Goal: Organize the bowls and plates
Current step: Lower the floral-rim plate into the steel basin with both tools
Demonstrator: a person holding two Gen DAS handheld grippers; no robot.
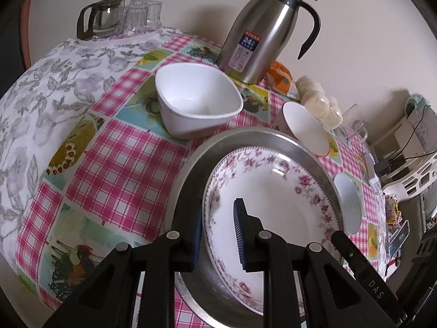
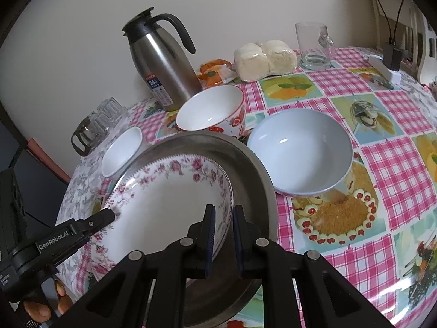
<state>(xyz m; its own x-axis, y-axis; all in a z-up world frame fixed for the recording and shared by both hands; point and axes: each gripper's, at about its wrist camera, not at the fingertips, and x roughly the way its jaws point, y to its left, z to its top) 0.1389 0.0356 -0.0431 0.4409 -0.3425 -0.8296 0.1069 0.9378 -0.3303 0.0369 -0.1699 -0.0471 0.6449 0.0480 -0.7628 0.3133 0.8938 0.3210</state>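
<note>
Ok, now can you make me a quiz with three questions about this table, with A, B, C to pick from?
1. Where does the steel jug stand?
A. by the wall, behind the red-rimmed bowl
B. inside the metal tray
C. on top of a glass

2. What colour are the flowers on the flowery plate?
A. blue
B. pink
C. yellow

3. What are the left gripper and the right gripper doing?
A. both open, touching nothing
B. one holds a mug
C. each shut on the plate's rim

Answers:
1 A, the jug is at the table's back edge.
2 B, pink blooms ring the rim.
3 C, the rim sits pinched between both pairs of fingers.
</note>
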